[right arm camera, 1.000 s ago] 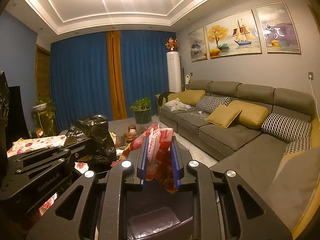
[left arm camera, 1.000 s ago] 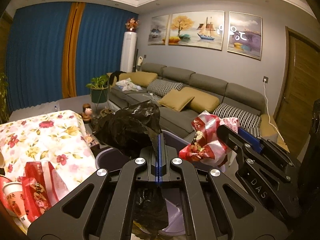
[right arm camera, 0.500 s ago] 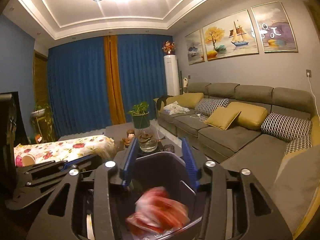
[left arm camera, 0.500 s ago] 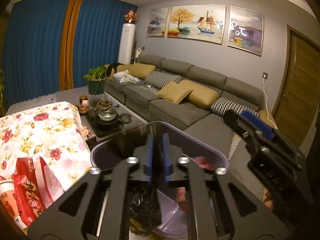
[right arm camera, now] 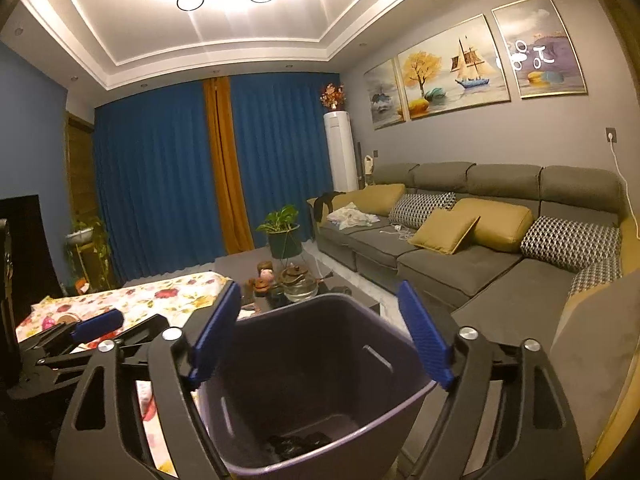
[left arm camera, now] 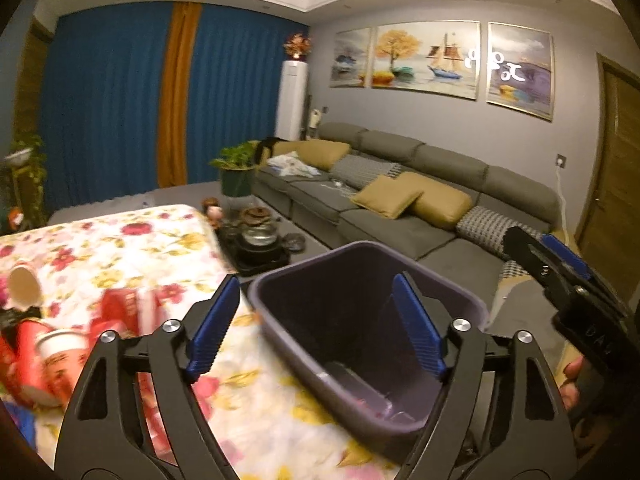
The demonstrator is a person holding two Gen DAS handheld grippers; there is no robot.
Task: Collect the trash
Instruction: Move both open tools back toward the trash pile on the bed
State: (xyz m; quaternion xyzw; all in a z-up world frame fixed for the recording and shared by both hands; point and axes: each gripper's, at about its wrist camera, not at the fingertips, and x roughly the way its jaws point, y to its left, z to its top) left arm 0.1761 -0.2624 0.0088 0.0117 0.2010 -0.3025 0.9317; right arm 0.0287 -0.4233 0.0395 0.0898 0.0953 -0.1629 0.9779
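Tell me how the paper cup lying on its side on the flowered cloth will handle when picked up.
The paper cup lies tipped with its open mouth showing, so it would probably roll if nudged. It looks thin-walled and empty, likely light and easy to crush under a hard squeeze. The picture is blurred there, so this is a guess.

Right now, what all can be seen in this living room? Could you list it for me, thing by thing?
trash bin: one, dark purple, beside the table, dark trash at its bottom
table cloth: one, floral, over the table on the left
paper cups: at least two, red and white, lying on the cloth
red packets: blurred, count unclear, on the cloth
tea set: one glass kettle on a dark tray, behind the bin
sofa: one, grey, along the wall, with mustard and patterned cushions
potted plant: one, green, by the sofa end
curtains: blue with an orange strip
paintings: three, on the wall
left hand-held gripper: black, blue pads, jaws opening, nothing between them
right hand-held gripper: same, jaws opening, above the bin
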